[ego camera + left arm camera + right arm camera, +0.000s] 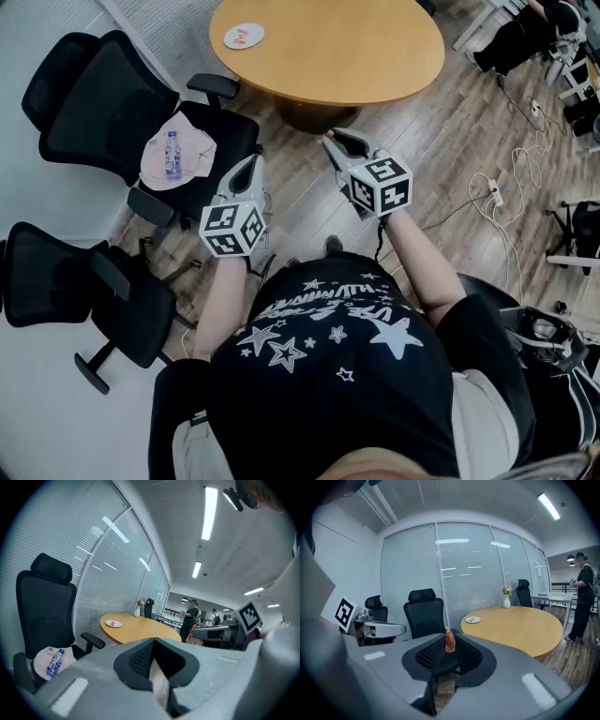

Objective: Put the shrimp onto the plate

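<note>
A white plate (244, 36) with a small red item on it lies at the far left of the round wooden table (356, 56); it also shows in the left gripper view (113, 623) and the right gripper view (473, 619). My right gripper (336, 141) hovers over the floor short of the table's near edge. Its jaws (449, 645) are shut on a small orange-pink shrimp (449, 639) that sticks up between the tips. My left gripper (251, 164) is held beside it, lower left, with its jaws (157, 660) slightly apart and nothing between them.
Black office chairs (103, 103) stand left of the table; one seat holds a beige cloth and a water bottle (172, 155). Cables (506, 202) trail over the wooden floor at right. A white vase (506, 602) stands on the table's far side. A person (581, 597) stands beyond.
</note>
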Demonstrator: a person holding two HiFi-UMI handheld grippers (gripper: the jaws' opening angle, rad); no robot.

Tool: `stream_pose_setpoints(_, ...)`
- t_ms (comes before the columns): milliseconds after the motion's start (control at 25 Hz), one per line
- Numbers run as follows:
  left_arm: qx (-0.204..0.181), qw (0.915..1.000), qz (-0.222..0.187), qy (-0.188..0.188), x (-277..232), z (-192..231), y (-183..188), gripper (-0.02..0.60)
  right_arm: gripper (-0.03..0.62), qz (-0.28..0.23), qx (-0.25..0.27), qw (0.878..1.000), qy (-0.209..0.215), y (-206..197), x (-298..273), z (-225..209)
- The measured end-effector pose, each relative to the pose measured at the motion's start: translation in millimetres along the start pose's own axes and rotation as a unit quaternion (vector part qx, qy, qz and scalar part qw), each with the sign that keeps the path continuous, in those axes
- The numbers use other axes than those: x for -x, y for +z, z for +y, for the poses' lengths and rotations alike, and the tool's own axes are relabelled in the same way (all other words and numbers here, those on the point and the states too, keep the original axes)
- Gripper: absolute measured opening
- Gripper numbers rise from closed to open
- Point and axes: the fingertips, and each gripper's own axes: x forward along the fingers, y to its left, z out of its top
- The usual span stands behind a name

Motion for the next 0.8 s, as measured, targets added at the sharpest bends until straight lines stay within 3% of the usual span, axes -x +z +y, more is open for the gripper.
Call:
stream_pose_setpoints(440, 0.008, 0.9998, 0.016, -0.009, 23.7, 11.3, -24.3, 0.002, 0.067, 0.006, -0.027, 1.000, -0.005, -28.3, 5.9, 25.0)
stream_pose_setpoints(800, 0.009, 0.9997, 0.021, -0.001, 10.7, 19.0, -27.0, 0.002, 0.067, 0.006, -0.035, 0.999, -0.014, -29.4, -1.1, 2.3)
